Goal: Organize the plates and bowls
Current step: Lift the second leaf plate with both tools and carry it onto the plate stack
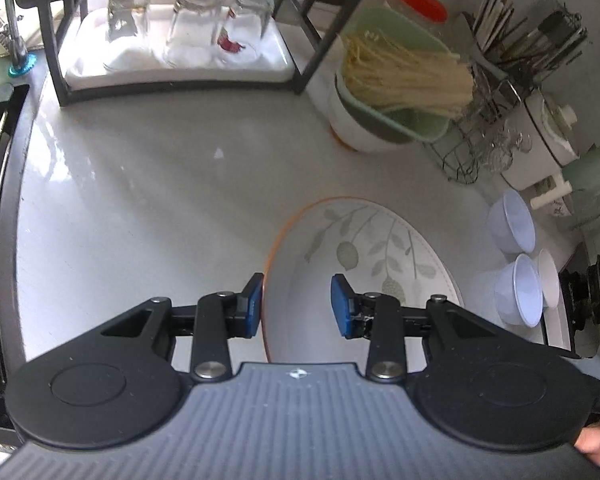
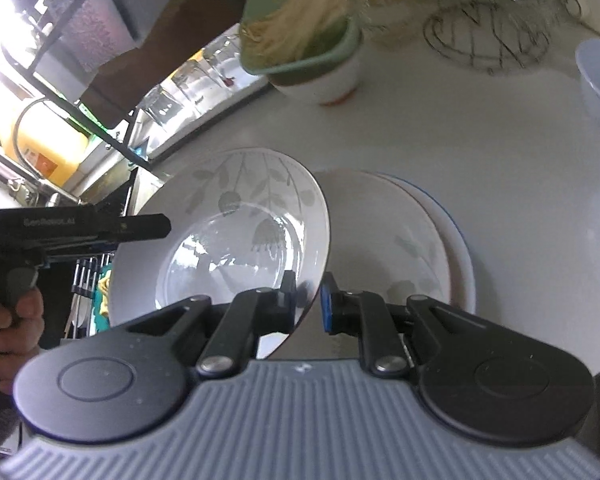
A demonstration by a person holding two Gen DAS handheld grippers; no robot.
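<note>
In the right wrist view my right gripper is shut on the rim of a white leaf-patterned plate, held tilted on edge above a stack of plates on the white counter. My left gripper is seen at the left, beside the held plate. In the left wrist view my left gripper is open and empty, its fingers on either side of the rim of the tilted plate. Three small pale blue bowls stand at the right.
A black rack with upturned glasses on a white tray stands at the back. A white bowl holding a green container of noodles, a wire basket, a utensil holder and jars line the right. A sink lies at the left.
</note>
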